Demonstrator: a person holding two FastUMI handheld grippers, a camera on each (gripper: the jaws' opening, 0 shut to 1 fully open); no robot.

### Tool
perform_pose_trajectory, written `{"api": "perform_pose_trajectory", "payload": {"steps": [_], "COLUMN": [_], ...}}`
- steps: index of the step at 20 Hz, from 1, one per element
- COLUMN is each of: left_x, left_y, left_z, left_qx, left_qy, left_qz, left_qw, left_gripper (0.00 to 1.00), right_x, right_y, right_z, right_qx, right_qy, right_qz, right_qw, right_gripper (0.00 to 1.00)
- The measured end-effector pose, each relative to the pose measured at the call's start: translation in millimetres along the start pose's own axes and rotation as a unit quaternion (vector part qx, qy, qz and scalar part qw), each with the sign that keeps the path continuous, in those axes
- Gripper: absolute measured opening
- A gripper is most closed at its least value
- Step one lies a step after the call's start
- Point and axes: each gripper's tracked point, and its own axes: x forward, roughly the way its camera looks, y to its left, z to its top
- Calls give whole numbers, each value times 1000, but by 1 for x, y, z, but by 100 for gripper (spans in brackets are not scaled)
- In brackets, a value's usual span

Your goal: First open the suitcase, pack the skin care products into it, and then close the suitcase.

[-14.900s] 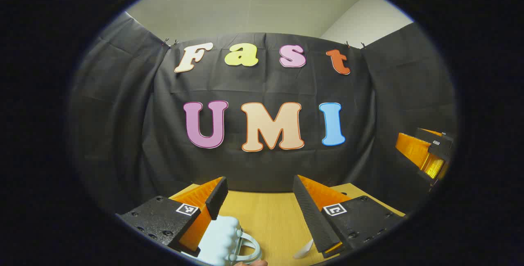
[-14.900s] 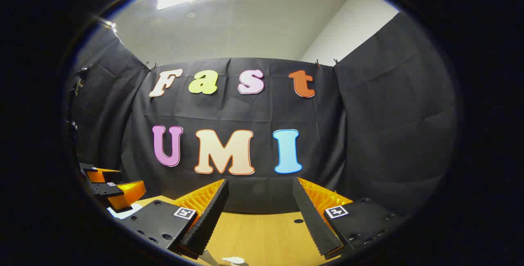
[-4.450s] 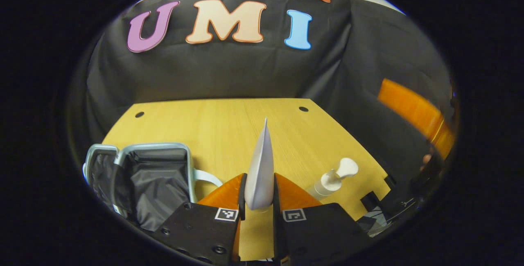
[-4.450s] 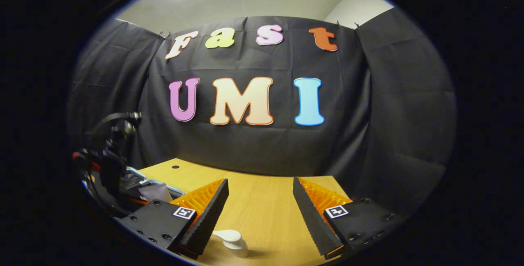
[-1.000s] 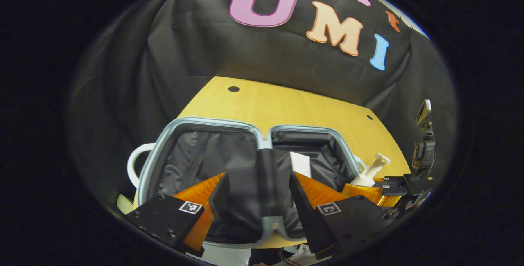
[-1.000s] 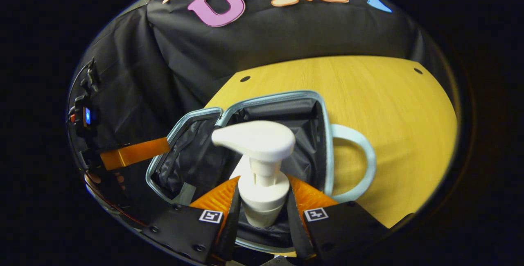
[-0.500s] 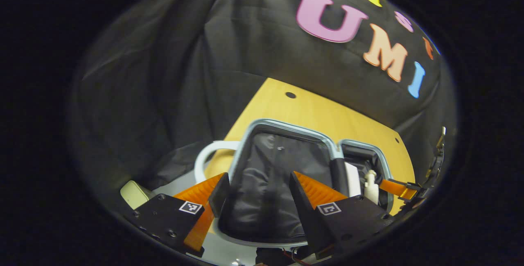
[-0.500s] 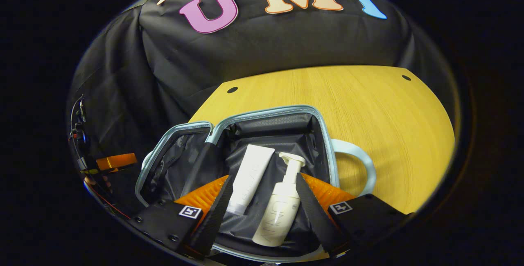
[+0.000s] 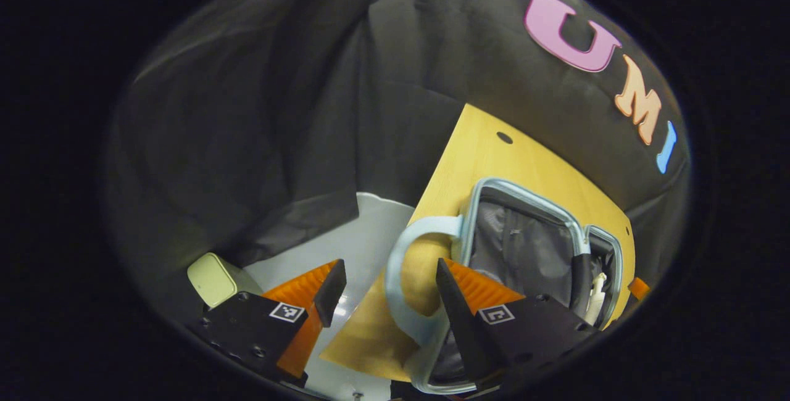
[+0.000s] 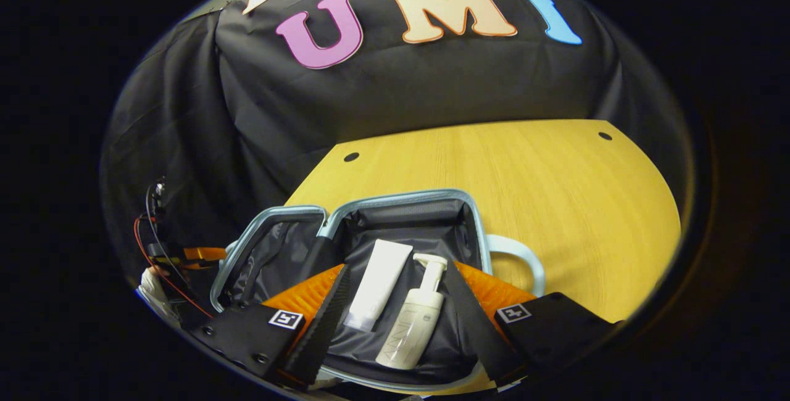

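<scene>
right gripper [image 10: 395, 314] wide open, empty, above pump bottle [image 10: 415, 322].

Beyond my right fingers [image 10: 336, 314] spreads a yellow wood-grain table [image 10: 555, 191], with a small dark hole [image 10: 351, 157] near its far left corner and another [image 10: 605, 136] near the far right. The open suitcase [image 10: 395, 198] lies flat on it, its near half between and just past my right fingers, its pale handle [image 10: 524, 265] resting on the wood to their right. From my left fingers [image 9: 330, 284] I see the table's edge [image 9: 432, 185] running between them, the case [image 9: 524, 194] on the wood past the right-hand finger, and grey floor [image 9: 364, 234] beyond the edge.
</scene>
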Motion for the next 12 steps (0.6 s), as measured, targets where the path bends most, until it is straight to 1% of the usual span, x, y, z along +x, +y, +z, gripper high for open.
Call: {"api": "perform_pose_trajectory", "payload": {"steps": [1, 2, 3, 4, 5, 6, 7, 8, 10, 12], "left_x": [7, 12, 17, 25, 26, 31, 31, 32, 27, 13], "left_y": [1, 5, 7, 8, 1, -2, -3, -2, -5, -14], "left_z": [-3, -4, -6, -10, -11, -11, -12, -15, -10, -3], "left_qx": [0, 0, 2, 3, 2, 6, 13, 26, 42, 56], "left_qy": [10, 19, 27, 39, 46, 49, 54, 62, 63, 51], "left_qz": [0, 0, 3, 4, -3, -8, -7, -4, -3, -1], "left_qw": [1000, 1000, 1000, 999, 999, 999, 998, 998, 997, 997], "left_gripper": [89, 82, 77, 61, 46, 36, 20, 13, 7, 1], "right_x": [-1, -3, -3, -5, -6, -7, -9, -9, -10, -13], "right_y": [-1, -3, -5, -6, -7, -6, -7, -8, -9, -6], "right_z": [4, 8, 11, 12, 14, 13, 13, 11, 10, 16], "right_qx": [1, 1, 1, 2, 4, 4, 2, -3, -7, -2], "right_qy": [-3, -7, -10, -11, -13, -12, -12, -11, -9, -19], "right_qz": [-3, -8, -10, -12, -12, -11, -11, -10, -7, 4], "right_qw": [1000, 1000, 1000, 1000, 1000, 1000, 1000, 1000, 1000, 1000], "right_gripper": [97, 98, 98, 98, 98, 97, 97, 97, 97, 97]}}
